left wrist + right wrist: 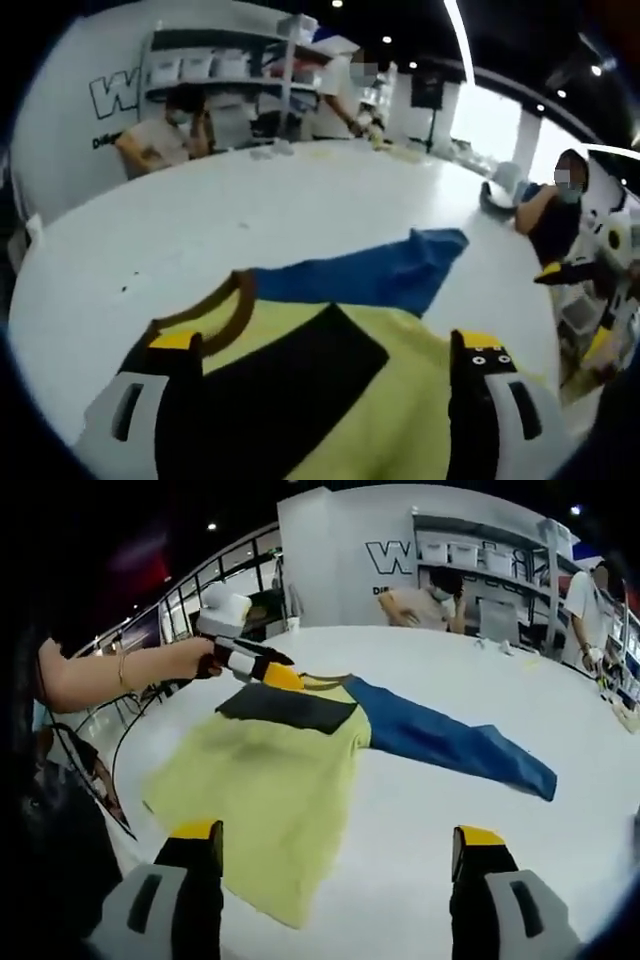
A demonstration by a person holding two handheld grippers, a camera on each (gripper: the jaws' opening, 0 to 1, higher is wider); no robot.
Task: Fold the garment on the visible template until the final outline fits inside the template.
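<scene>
Right gripper view: we see the garment [290, 770] flat on the white desk [440, 860], blue sleeve [450, 745] out. No template outline we can make out. Wall lettering is cut off, just "W". The right hand-held gripper [335, 865] is wide open and empty; the left hand-held gripper [272, 673], by the collar, can't tell.

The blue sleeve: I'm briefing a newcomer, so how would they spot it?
Find the big white table, then the yellow-green garment spread on it. The blue sleeve stretches flat from its shoulder, beside the black panel, the only blue part.
</scene>
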